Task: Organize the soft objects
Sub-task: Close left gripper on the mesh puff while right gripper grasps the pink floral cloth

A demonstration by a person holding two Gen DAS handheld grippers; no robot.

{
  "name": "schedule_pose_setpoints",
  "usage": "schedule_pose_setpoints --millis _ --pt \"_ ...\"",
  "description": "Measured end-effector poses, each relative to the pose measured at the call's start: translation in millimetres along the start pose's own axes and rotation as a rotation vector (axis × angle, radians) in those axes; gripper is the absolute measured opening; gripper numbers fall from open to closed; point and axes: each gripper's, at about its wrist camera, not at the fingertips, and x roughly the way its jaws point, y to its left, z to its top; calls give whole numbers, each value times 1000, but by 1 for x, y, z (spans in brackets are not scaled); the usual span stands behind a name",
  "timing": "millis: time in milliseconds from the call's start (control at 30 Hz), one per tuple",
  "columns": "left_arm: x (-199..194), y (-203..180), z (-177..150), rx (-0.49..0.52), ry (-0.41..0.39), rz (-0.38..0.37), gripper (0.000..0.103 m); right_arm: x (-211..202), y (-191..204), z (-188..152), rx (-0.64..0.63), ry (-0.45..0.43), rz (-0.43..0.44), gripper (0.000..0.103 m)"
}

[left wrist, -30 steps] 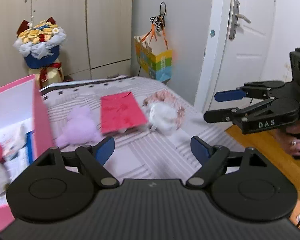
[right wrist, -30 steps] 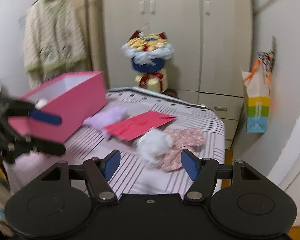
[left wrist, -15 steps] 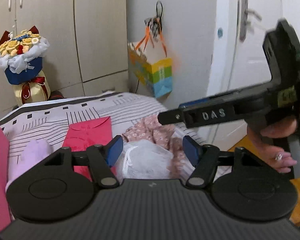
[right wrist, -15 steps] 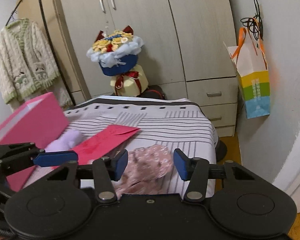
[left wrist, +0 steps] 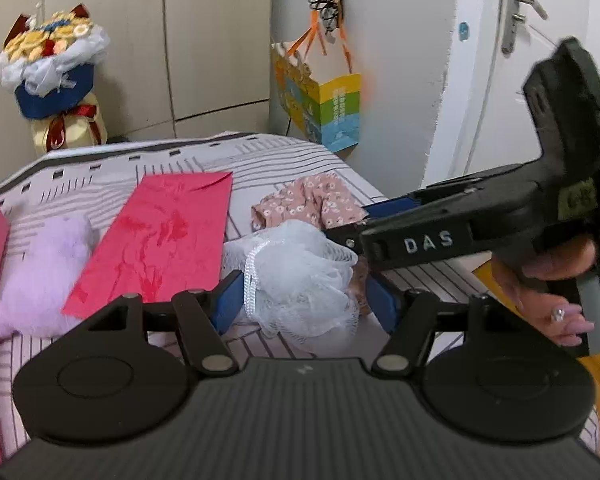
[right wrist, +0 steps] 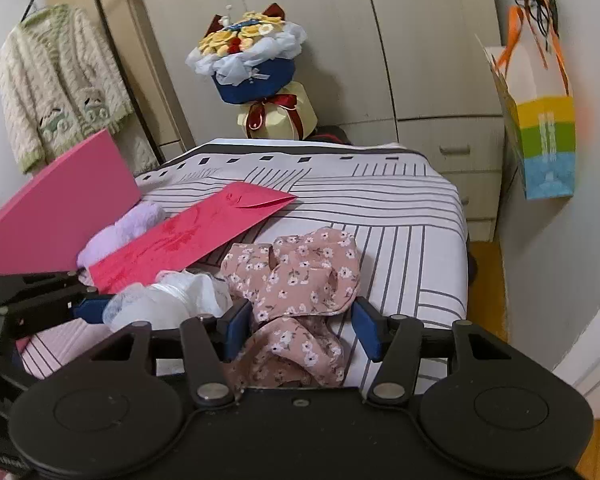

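A white mesh bath pouf (left wrist: 300, 276) lies on the striped bed (right wrist: 400, 220), against a pink floral cloth (right wrist: 300, 276). My left gripper (left wrist: 306, 304) is low over the bed with the pouf between its blue pads. The left pad touches the mesh, and a sliver of floral cloth shows at the right pad. My right gripper (right wrist: 304, 328) straddles the floral cloth and its jaws are opening. In the left wrist view the right gripper (left wrist: 360, 222) reaches in from the right, held by a hand (left wrist: 556, 280). A lilac plush (left wrist: 40, 276) lies further left.
A red envelope (left wrist: 164, 240) lies flat between the plush and the pouf. A pink box (right wrist: 60, 208) stands at the bed's left side. Beyond the bed are a bouquet (right wrist: 252, 60), wardrobe doors, a hanging gift bag (right wrist: 540, 120) and a cardigan (right wrist: 56, 88). The bed's right edge drops to a wooden floor.
Both grippers have come down and forward onto the bed and their jaws have narrowed. The pouf now sits between the left fingers and the floral cloth between the right.
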Motion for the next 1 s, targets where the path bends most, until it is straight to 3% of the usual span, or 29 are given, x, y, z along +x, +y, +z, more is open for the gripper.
schedule_pose_setpoints --millis 33,67,133,233,567,1000 --pt "0 0 -2 -4 8 -3 65 -1 3 -2 -22 0 -5 60" --pt "1 0 -3 -7 16 -3 63 -1 5 -3 -39 0 -9 49" --pt "-1 2 -5 -27 25 11 44 -4 9 -5 -69 -3 -3 26" --pt "-6 7 -4 -59 18 11 31 -8 14 -9 -80 -17 -2 16" --pt "-45 15 -15 -144 -54 -38 27 -40 39 -18 -65 -58 -64 14" --pt "-99 32 -41 -219 -57 -101 27 -72 91 -42 -68 -36 -105 14"
